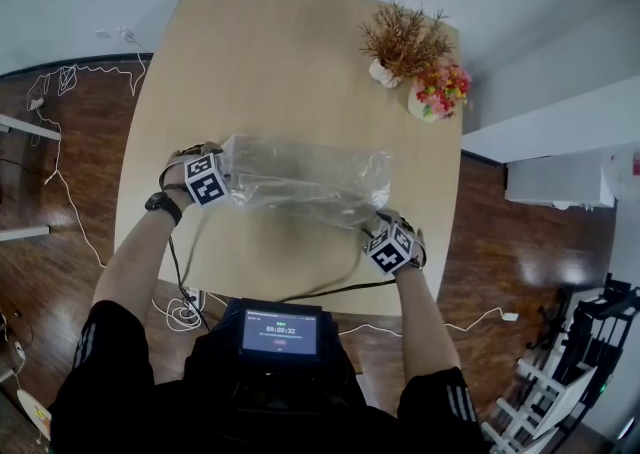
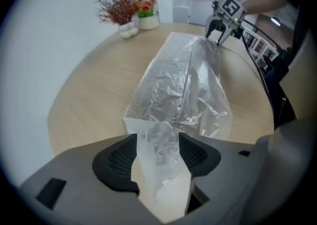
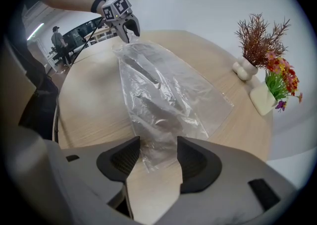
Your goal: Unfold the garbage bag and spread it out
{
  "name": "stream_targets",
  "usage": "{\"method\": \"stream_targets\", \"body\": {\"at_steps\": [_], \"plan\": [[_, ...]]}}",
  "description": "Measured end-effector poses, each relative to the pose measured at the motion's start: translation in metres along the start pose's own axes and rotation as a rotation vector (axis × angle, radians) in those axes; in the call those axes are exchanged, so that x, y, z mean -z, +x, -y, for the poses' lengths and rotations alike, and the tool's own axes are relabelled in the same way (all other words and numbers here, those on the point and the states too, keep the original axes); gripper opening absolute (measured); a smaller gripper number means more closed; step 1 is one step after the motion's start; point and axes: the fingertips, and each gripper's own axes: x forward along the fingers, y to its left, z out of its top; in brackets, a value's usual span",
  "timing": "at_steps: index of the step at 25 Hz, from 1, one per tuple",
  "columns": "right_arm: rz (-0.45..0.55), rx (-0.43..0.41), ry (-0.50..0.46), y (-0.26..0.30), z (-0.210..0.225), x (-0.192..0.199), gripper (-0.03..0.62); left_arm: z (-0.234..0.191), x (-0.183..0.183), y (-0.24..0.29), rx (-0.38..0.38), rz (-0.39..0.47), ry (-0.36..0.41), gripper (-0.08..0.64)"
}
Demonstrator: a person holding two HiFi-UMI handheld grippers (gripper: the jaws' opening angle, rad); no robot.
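Note:
A clear, crinkled plastic garbage bag (image 1: 305, 177) lies partly spread across the light wooden table (image 1: 280, 52), stretched between both grippers. My left gripper (image 1: 232, 174) is at the bag's left end. In the left gripper view its jaws (image 2: 157, 142) stand wide apart, and a strip of the bag (image 2: 183, 85) runs loosely between them without being pressed. My right gripper (image 1: 372, 217) is at the bag's near right end. There too the jaws (image 3: 157, 144) are open, with the bag's edge (image 3: 163, 90) lying slack between the pads. Each gripper sees the other one, the right gripper (image 2: 220, 30) and the left gripper (image 3: 126, 28), at the bag's far end.
A dried brown plant in a white vase (image 1: 400, 42) and a pot of pink and red flowers (image 1: 440, 92) stand at the table's far right corner. Cables (image 1: 60, 82) trail over the wooden floor on the left. A white cabinet (image 1: 560, 177) stands to the right.

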Motion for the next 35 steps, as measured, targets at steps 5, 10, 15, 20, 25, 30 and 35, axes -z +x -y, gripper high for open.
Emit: {"method": "stream_targets", "body": {"at_steps": [5,10,15,20,25,30,35], "plan": [[-0.002,-0.003,-0.011,-0.001,0.001,0.0,0.265,-0.015,-0.017,-0.05,-0.013,0.099,-0.043,0.275],[0.0,-0.004,-0.009,-0.001,0.001,-0.001,0.265,-0.018,-0.024,-0.078,0.003,0.154,-0.057,0.256],[-0.004,-0.005,-0.013,-0.003,0.0,-0.002,0.265,-0.006,-0.008,-0.068,0.059,0.114,-0.087,0.224],[-0.007,-0.003,-0.012,-0.005,0.001,-0.003,0.267,0.017,-0.011,-0.047,0.168,0.158,-0.161,0.225],[-0.009,-0.002,-0.001,-0.001,0.001,0.0,0.267,0.032,0.003,-0.012,0.226,0.07,-0.132,0.249],[-0.007,-0.009,0.0,-0.001,-0.001,0.002,0.268,0.045,0.008,0.005,0.258,0.026,-0.091,0.265],[-0.012,-0.027,0.007,-0.003,-0.001,0.005,0.294,0.039,0.012,0.005,0.227,-0.004,-0.064,0.293]]}}
